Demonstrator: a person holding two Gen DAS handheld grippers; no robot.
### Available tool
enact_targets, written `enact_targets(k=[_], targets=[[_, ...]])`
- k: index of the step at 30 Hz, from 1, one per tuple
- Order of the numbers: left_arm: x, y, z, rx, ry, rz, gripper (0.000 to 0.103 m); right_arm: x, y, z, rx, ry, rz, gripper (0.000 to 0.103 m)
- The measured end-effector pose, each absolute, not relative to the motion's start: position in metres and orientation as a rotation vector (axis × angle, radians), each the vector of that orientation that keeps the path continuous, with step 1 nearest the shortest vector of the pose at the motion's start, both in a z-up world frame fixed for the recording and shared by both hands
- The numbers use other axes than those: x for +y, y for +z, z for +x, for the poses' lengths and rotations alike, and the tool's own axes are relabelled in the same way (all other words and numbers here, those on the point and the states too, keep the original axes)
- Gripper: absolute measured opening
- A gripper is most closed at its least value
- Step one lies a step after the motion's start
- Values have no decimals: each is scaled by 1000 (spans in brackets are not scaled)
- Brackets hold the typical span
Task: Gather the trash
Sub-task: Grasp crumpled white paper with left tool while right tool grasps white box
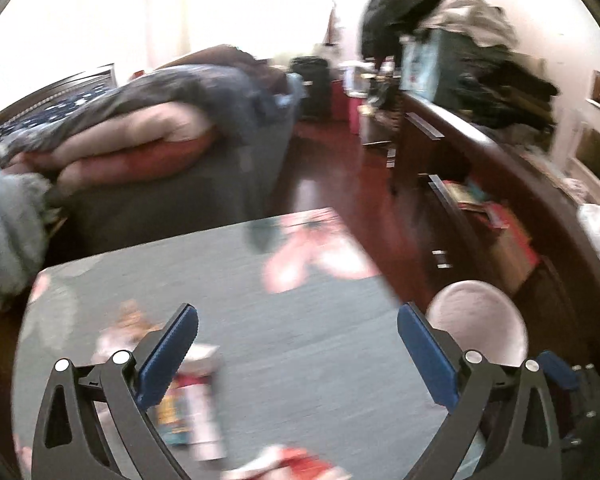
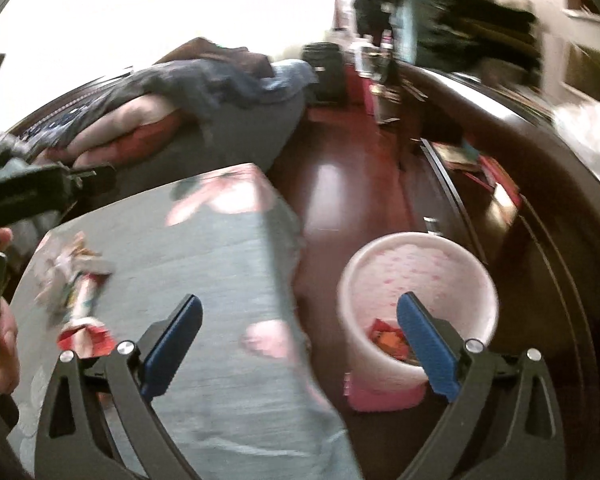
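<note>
Before you stands the desk (image 1: 284, 320), covered by a grey cloth (image 2: 204, 240) printed with pink flowers. On its left part lie crumpled wrappers (image 2: 76, 280) in a loose cluster, with a red-and-white wrapper (image 2: 86, 334) at the near end; in the left wrist view a colourful packet (image 1: 188, 412) lies near you, and a red wrapper (image 1: 292, 460) sits at the near edge. To the right, the red-brown wooden floor (image 2: 340, 184) carries a pale pink bin (image 2: 416, 276) beside the desk, with red and orange scraps (image 2: 388, 334) inside. Blur hides finer detail.
</note>
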State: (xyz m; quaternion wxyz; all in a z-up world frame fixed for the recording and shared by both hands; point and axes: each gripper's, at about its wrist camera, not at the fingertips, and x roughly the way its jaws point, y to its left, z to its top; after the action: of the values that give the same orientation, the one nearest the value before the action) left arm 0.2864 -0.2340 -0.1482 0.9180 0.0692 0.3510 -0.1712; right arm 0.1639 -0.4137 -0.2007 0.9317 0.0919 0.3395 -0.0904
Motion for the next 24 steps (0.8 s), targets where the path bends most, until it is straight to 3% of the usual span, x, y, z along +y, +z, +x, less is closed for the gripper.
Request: enact_targets(k=[8,18,20,24], targets=[[-132,-196,318,843,-123,41,99,-337,-194,179,711,-51,89,99],[-86,-245,340,940,-132,-123,97,-293,-203,198,758,9,37,99],[-76,-245,339,923,-143,-172,68,-289,-204,202,761,18,39,99],[-63,-243,340,899,-154,-223,54,-278,-200,218,761,51,55,99]])
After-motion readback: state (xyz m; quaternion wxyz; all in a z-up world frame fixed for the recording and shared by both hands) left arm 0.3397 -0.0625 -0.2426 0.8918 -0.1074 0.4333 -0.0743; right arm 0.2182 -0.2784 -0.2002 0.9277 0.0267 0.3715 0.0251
